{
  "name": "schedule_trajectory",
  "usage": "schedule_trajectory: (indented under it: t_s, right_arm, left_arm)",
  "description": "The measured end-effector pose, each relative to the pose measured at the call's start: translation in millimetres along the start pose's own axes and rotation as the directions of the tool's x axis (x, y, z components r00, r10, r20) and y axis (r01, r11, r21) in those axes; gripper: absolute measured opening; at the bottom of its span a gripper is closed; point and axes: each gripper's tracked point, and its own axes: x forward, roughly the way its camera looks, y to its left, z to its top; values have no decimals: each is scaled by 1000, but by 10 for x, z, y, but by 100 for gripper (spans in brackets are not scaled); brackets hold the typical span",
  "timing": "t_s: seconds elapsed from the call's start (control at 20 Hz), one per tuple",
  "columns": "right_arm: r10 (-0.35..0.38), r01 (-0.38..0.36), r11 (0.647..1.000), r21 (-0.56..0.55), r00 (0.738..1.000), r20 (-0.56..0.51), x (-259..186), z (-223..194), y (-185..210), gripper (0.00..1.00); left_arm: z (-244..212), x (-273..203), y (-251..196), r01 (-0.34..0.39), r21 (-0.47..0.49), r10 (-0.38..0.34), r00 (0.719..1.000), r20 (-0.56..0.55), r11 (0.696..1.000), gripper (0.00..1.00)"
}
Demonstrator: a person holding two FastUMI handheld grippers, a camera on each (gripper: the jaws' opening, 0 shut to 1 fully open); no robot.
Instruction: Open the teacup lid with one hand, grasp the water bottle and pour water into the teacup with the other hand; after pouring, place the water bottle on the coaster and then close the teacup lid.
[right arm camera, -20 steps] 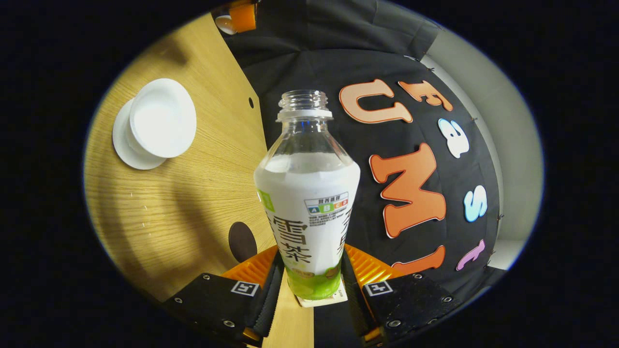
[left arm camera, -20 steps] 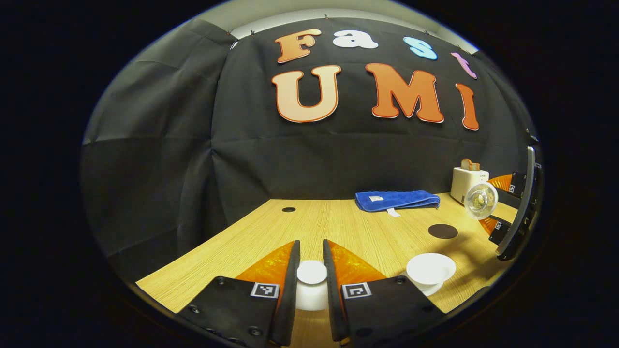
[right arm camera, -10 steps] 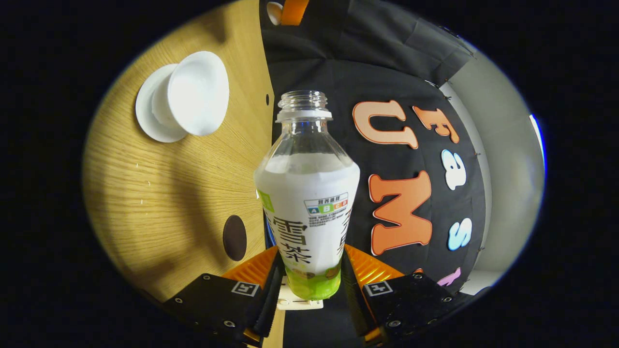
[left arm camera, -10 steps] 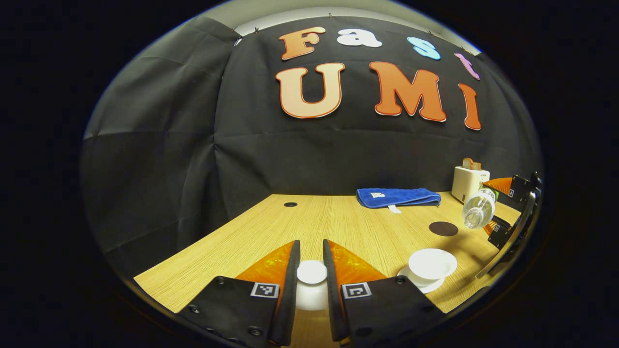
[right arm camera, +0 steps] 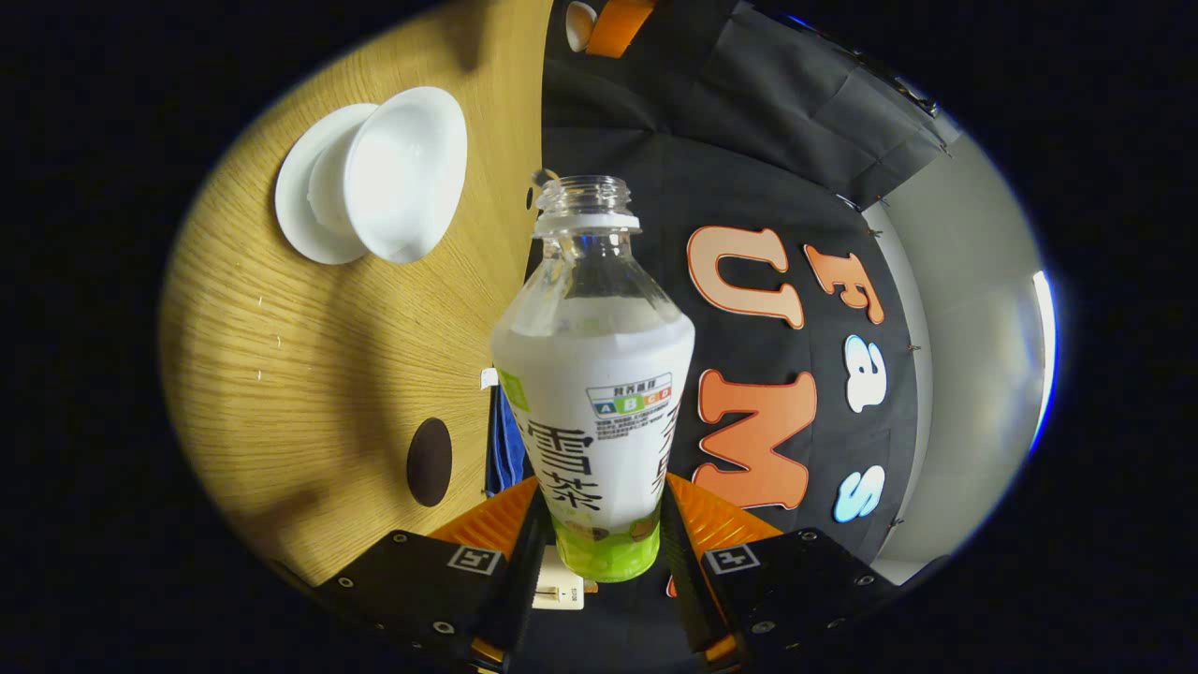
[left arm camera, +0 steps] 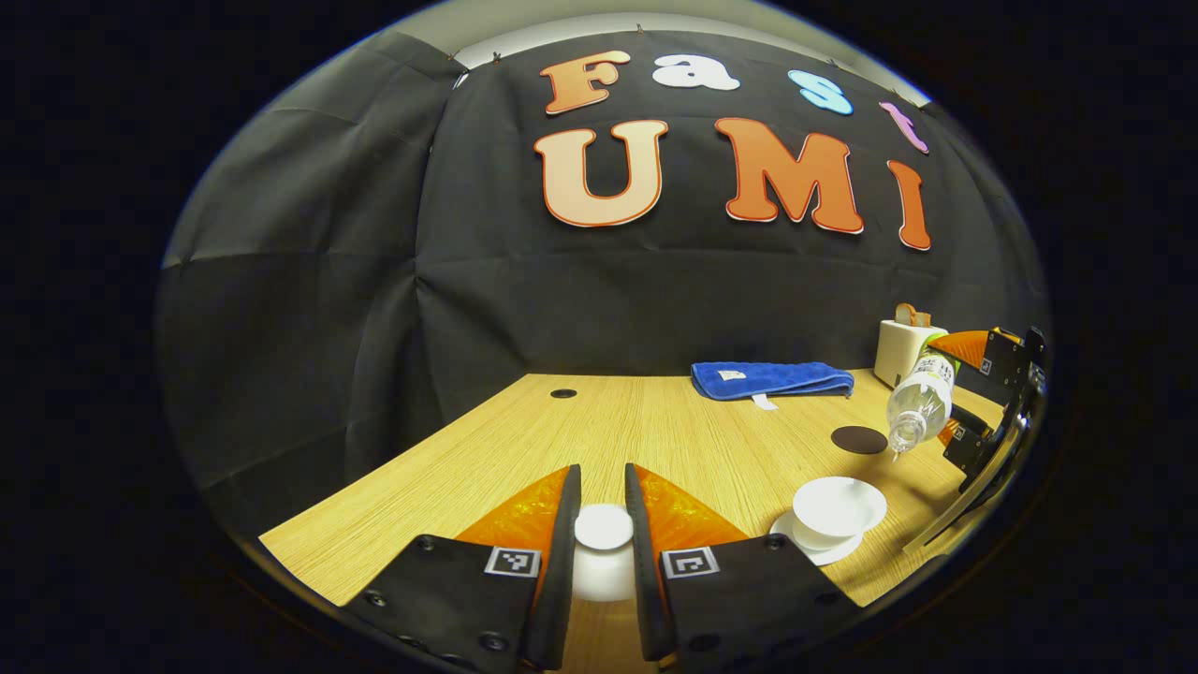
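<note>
The left gripper (left arm camera: 603, 527) pinches the lid (left arm camera: 603, 526) (base hidden); the right gripper (right arm camera: 599, 552) clamps the tipped bottle (right arm camera: 595, 393) above the wooden table (left arm camera: 674, 440), cup (right arm camera: 398, 178) at ten o'clock.

White teacup (left arm camera: 838, 508), blue towel (left arm camera: 771, 380), dark brown coaster (left arm camera: 858, 439).

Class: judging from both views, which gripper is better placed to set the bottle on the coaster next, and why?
Right. The right gripper already clamps the bottle, tilted above the cup, with the coaster just beyond. The left gripper is busy holding the lid.
</note>
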Motion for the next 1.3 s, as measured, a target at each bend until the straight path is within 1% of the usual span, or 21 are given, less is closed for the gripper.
schedule_trajectory:
  t_s: [0.25,0.3,0.35,0.4,0.75,0.85,1.05,1.1,1.15,1.25,1.3]
  right_arm:
    - [-21,21,999,-43,1000,7,-2,-15,8,64]
    - [-21,21,999,-48,1000,11,4,-11,11,67]
    - [-22,23,998,-58,1000,14,15,-23,3,64]
    - [-26,27,997,-69,999,18,6,-8,-15,64]
    - [-41,45,995,-94,998,36,61,-1,-69,64]
    - [-45,49,993,-104,998,43,122,-6,-138,64]
    - [-41,46,993,-112,998,51,126,-8,-119,64]
    - [-42,48,992,-120,998,55,132,-4,-132,67]
    - [-42,49,991,-126,997,57,142,-5,-141,64]
    - [-48,56,989,-134,997,62,146,0,-154,64]
    - [-58,66,988,-139,996,66,144,10,-172,64]
  left_arm:
    - [-21,4,-22,7,0,-7,1000,-5,1000,33]
    - [-33,12,-26,6,-2,-6,1000,-5,1000,33]
    - [-45,6,-39,9,-3,-9,1000,-7,1000,33]
    - [-44,11,-48,10,-4,-10,1000,-8,1000,32]
    - [-50,7,-56,13,3,-13,1000,-7,1000,33]
    - [-50,8,-54,13,4,-13,1000,-6,1000,31]
    - [-57,7,-65,15,0,-15,1000,-10,1000,33]
    - [-58,6,-64,16,-1,-16,1000,-11,1000,33]
    - [-61,1,-67,17,2,-17,1000,-13,1000,33]
    - [-68,-9,-62,16,5,-16,1000,-15,1000,32]
    - [-69,-4,-56,14,5,-14,1000,-15,1000,33]
